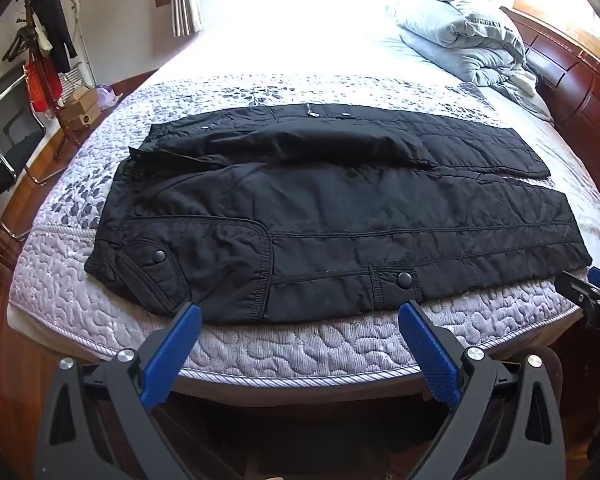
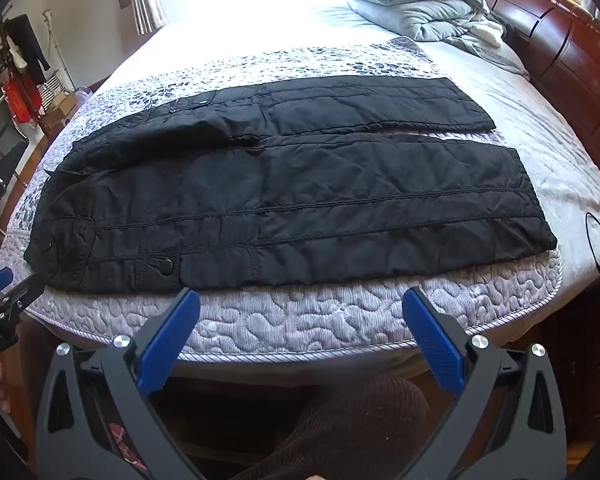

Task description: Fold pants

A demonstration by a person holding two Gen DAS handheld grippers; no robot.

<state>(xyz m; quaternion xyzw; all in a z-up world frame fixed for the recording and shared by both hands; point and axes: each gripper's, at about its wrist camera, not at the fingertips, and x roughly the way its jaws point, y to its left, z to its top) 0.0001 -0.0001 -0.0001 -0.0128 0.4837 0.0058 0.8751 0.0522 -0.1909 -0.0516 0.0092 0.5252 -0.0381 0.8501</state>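
Black padded pants [image 1: 332,216] lie flat across the near end of the bed, waist to the left, both legs stretched to the right, one leg beside the other. They also show in the right wrist view [image 2: 300,200]. My left gripper [image 1: 300,312] is open and empty, just short of the near leg's edge by the snap pocket. My right gripper [image 2: 300,300] is open and empty, in front of the near leg's lower edge. The right gripper's tip shows at the left wrist view's right edge [image 1: 592,292]; the left gripper's tip shows at the right wrist view's left edge [image 2: 8,292].
The quilted mattress [image 1: 300,352] has its front edge right below the grippers. A rumpled grey duvet [image 1: 460,36] lies at the far right by the wooden headboard [image 1: 572,80]. A chair [image 1: 4,128] and a coat rack [image 1: 44,40] stand left. A thin cable [image 2: 596,240] lies on the bed at right.
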